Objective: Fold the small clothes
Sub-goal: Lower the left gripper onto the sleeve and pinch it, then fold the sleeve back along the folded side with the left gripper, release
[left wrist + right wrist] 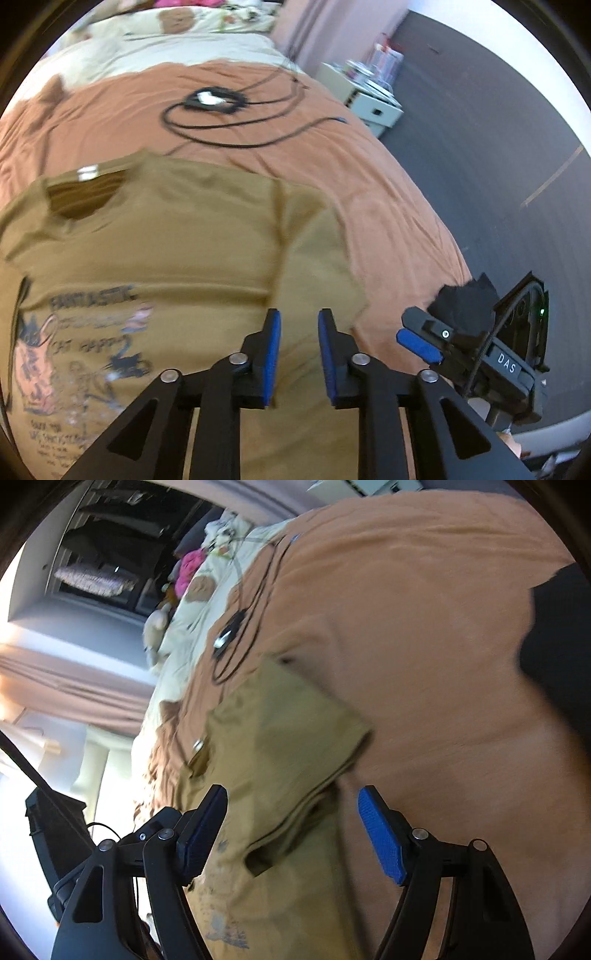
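A tan T-shirt (177, 236) with a cartoon print lies face up on an orange bedspread (369, 206). My left gripper (298, 325) is open, a narrow gap between its blue pads, and hovers over the shirt near its right sleeve. It holds nothing. My right gripper (291, 805) is open wide above the sleeve's hem (332, 775) of the same shirt (280, 738). The right gripper also shows at the right edge of the left wrist view (421, 343), beside the sleeve.
A black cable coil with a small device (214, 99) lies on the bedspread beyond the shirt. Cream bedding and pillows (177, 40) lie at the bed's head. A white bedside unit (369, 99) stands on the grey floor (498, 147) to the right. A dark object (557, 638) lies at the right edge.
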{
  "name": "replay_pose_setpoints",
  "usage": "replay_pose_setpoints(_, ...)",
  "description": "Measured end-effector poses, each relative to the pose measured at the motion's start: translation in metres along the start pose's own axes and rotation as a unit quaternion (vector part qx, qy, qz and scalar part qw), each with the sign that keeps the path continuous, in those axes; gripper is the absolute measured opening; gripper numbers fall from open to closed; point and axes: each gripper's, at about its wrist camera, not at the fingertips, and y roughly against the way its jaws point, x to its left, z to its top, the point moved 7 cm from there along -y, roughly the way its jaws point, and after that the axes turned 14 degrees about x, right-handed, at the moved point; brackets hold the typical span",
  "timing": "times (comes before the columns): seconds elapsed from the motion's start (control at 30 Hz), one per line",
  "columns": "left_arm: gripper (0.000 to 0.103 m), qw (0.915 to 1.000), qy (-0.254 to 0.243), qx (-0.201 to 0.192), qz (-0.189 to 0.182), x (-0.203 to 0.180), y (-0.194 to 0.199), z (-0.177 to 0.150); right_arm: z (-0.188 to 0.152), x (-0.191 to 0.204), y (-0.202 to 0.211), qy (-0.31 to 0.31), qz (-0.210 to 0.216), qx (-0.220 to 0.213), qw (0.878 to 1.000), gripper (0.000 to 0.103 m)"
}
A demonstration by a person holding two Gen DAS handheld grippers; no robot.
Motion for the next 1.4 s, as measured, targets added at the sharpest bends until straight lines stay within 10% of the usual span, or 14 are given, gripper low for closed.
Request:
replay_pose_setpoints(0.3, 0.026, 0.9988, -0.040, 0.029, -0.004, -0.045, -0.051, 0.021, -0.013, -0.018, 0.012, -0.047, -0.006, -0.027, 0.999, 0.029)
replay_pose_setpoints(1.03, 0.049, 0.9905, -0.099, 0.070, 0.065, -0.073, -0.145, 0.033, -0.014, -0.040, 0.016, -0.088, 0.007, -0.043, 0.995, 0.029)
replay_pose_setpoints(1.17, 0.010, 0.9910, -0.083, 0.071, 0.078, -0.064, -0.140, 0.039, -0.014, -0.039, 0.019, -0.086, -0.001, -0.049, 0.995, 0.029)
replay_pose_setpoints(1.4, 0.007, 0.9960, -0.068, 0.039, 0.041, -0.044, -0.081, 0.051, -0.013, -0.014, 0.007, -0.051, 0.048, -0.042, 0.997, 0.029)
